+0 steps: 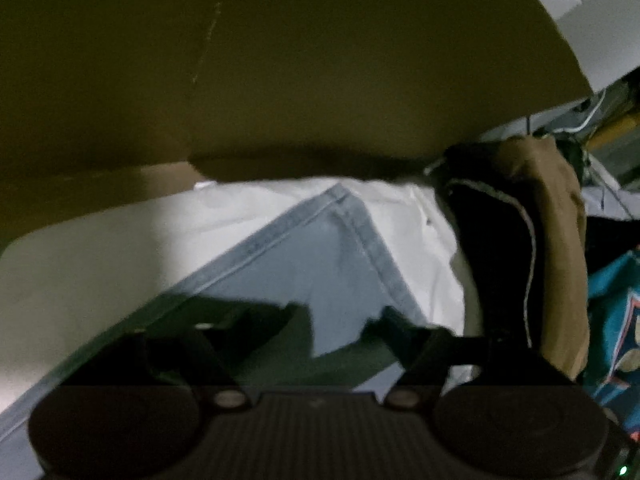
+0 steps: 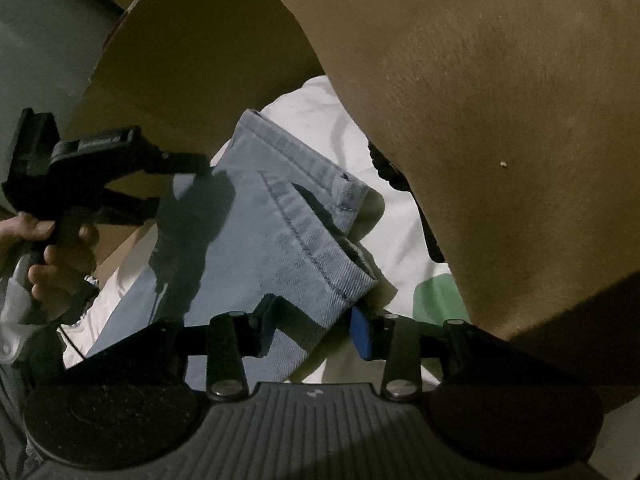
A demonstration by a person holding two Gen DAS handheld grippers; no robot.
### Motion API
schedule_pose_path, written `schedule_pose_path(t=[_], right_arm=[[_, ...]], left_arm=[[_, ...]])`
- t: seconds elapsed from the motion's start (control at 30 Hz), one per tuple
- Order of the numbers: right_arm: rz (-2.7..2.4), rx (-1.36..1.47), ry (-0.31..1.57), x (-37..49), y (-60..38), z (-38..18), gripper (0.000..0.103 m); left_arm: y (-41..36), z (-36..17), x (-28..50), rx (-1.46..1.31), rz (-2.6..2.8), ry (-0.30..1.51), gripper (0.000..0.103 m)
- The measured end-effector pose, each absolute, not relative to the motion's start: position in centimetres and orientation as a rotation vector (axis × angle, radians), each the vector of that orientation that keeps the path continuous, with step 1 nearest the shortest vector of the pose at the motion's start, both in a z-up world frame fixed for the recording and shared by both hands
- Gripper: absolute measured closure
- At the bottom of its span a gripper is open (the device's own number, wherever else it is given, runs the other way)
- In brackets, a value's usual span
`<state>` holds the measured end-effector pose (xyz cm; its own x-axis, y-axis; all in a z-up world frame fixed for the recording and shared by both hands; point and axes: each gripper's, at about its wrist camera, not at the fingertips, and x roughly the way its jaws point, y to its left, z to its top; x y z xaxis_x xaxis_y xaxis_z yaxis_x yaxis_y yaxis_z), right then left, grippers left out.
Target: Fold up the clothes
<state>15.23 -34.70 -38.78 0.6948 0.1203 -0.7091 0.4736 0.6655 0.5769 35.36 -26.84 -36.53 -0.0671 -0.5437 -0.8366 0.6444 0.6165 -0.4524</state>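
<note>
Denim being folded inside a brown cardboard box (image 2: 180, 60).
Left gripper (image 2: 188, 182) is standing partly open over the light-blue denim jeans (image 2: 280, 220), which are lying on white cloth (image 2: 316, 120); right gripper (image 2: 316, 328) is clamping their folded edge.

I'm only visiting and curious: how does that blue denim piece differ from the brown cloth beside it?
The denim piece is pale blue, with stitched seams and a hemmed edge; the brown cloth is plain tan with no visible stitching. The denim lies folded on the white sheet between the two hand-held grippers, while the brown cloth bulges up at one side, untouched. Both are clothes resting on that same sheet.
</note>
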Motion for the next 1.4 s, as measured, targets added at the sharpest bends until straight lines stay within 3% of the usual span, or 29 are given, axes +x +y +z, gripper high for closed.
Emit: schedule_pose_path(t=[0.07,0.13,0.27,0.53,0.7,0.87,1.1,1.27,1.4], right_arm=[[-0.222,0.829,0.791,15.2,-34.8,-38.5,0.09],[-0.225,0.821,0.781,15.1,-34.8,-38.3,0.094],[-0.236,0.81,0.752,14.9,-34.8,-37.5,0.098],[-0.214,0.758,0.666,15.6,-35.4,-34.9,0.1],[-0.211,0.716,0.689,17.0,-35.0,-35.4,0.1],[-0.228,0.751,0.749,17.5,-35.8,-37.4,0.097],[-0.223,0.765,0.755,17.7,-36.3,-37.5,0.095],[-0.221,0.766,0.748,16.9,-36.2,-37.1,0.095],[-0.231,0.783,0.74,16.7,-36.3,-37.1,0.095]], left_arm=[[-27.1,-36.2,34.9,0.12,-1.006,1.288,0.074],[-27.3,-35.8,34.4,0.149,-1.036,1.259,0.083],[-26.4,-34.8,34.1,0.155,-1.046,1.201,0.087],[-24.8,-31.3,35.7,0.101,-1.042,1.091,0.088],[-25.4,-32.8,35.8,0.176,-0.99,1.114,0.087],[-26.7,-35.9,35.1,0.293,-0.949,1.17,0.068],[-28.3,-36.3,35.1,0.234,-0.953,1.17,0.059],[-28.9,-35.9,35.1,0.21,-0.962,1.163,0.06],[-28.7,-35.9,34.6,0.267,-0.975,1.158,0.072]])
